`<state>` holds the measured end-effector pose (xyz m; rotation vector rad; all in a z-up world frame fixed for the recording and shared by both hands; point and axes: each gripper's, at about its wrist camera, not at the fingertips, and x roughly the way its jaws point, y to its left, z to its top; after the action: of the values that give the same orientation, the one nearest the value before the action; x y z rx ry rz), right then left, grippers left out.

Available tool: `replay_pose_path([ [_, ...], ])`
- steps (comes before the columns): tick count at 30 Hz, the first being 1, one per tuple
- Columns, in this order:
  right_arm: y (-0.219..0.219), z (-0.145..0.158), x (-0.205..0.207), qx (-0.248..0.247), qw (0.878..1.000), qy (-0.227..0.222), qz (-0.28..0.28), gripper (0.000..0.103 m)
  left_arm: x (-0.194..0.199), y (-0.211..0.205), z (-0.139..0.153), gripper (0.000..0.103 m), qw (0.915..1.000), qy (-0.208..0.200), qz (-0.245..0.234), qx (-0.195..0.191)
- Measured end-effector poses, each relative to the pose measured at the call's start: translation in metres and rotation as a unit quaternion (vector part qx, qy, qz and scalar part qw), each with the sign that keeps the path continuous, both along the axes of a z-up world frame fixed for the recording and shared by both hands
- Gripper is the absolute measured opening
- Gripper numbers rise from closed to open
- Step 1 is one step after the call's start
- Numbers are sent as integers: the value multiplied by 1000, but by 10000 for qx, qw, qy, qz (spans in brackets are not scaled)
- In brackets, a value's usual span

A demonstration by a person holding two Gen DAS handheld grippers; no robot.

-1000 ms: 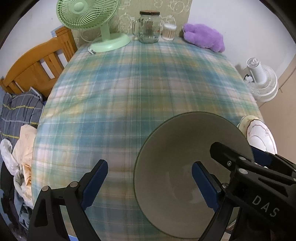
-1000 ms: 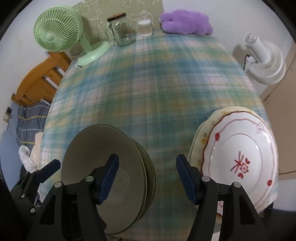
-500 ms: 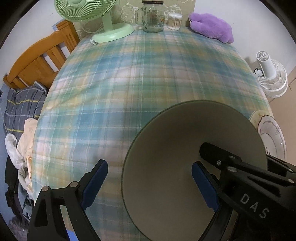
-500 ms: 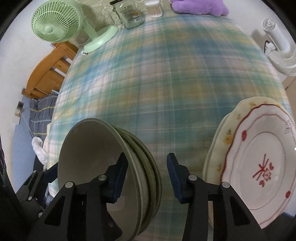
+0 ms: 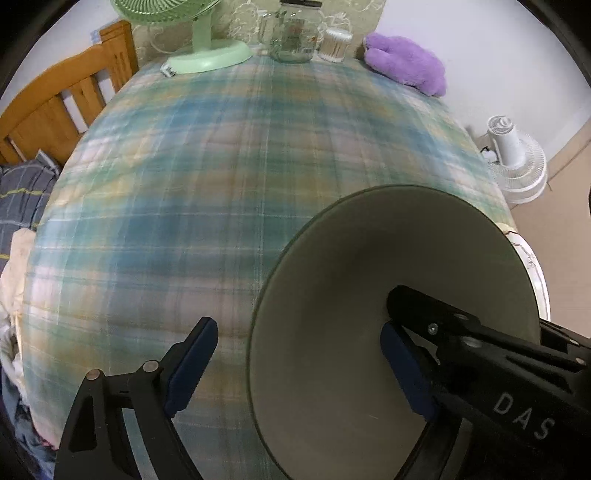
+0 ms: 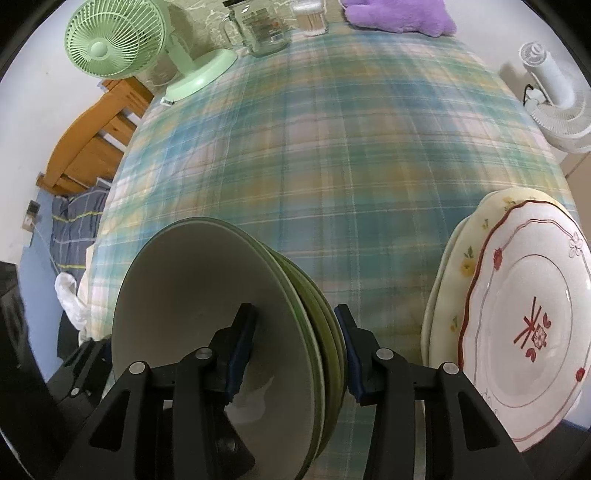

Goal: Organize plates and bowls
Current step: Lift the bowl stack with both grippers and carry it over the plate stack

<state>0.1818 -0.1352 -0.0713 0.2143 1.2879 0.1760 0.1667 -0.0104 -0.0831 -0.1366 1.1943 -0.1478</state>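
Left wrist view: left claw (image 5: 295, 369) spread wide, low in frame, its right finger (image 5: 404, 373) inside the green bowl (image 5: 369, 295), left finger outside the rim over the plaid counter (image 5: 221, 166). Bowl fills lower right of frame. Right claw's black body, marked DAS, enters from lower right edge and reaches into the bowl. Sliver of a white plate (image 5: 532, 266) peeks out behind the bowl at right edge. Top of frame: green fan (image 5: 207, 51), glass jar (image 5: 295, 33), cotton swab tub (image 5: 334, 44), purple plush (image 5: 406, 70). White fan (image 5: 517, 162) at right off the counter; wooden bed frame (image 5: 62, 103) upper left.

Right wrist view: right claw (image 6: 295, 347) narrowed around the rims of the stacked green bowls (image 6: 207, 314), lower left of centre; left finger inside the top bowl, right finger against the outermost rim. Looks clamped, though contact at the pads is hard to confirm. Stack of plates (image 6: 524, 325) at lower right, the top one white with red trim, a cream flowered one beneath. Bowls and plates near each other, not touching, both on the counter's near edge. Green fan, jar, plush line the top of frame.
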Motion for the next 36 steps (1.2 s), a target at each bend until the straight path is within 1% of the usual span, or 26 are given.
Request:
replay_pose_path([
  [8, 3, 0, -2, -157, 9996, -67, -225, 48, 0, 6, -5, 89, 9993, -63, -190, -323],
  [10, 4, 1, -3, -209, 9994, -88, -255, 49, -1, 7, -3, 84, 9988, -86, -259, -397],
  [12, 6, 2, -3, -297, 9991, -115, -270, 50, -2, 6, -1, 76, 9980, -124, -360, -501],
  [13, 7, 2, -3, -341, 9989, -138, -281, 50, -4, 7, -1, 74, 9977, -136, -393, -534],
  [16, 9, 2, -4, -398, 9985, -140, -357, 50, -5, 7, 0, 61, 9953, -156, -566, -772],
  [17, 10, 2, -4, -420, 9983, -135, -387, 50, -6, 7, 1, 54, 9942, -165, -638, -847],
  [24, 14, 6, -10, -529, 9968, -180, -564, 50, -8, 9, 5, 54, 9930, -139, -750, -902],
  [30, 20, 12, -21, -568, 9959, -160, -683, 50, -17, 13, 10, 54, 9925, -84, -841, -888],
  [36, 21, 27, -30, -562, 9945, -276, -834, 50, -24, 15, 28, 54, 9911, -220, -980, -870],
])
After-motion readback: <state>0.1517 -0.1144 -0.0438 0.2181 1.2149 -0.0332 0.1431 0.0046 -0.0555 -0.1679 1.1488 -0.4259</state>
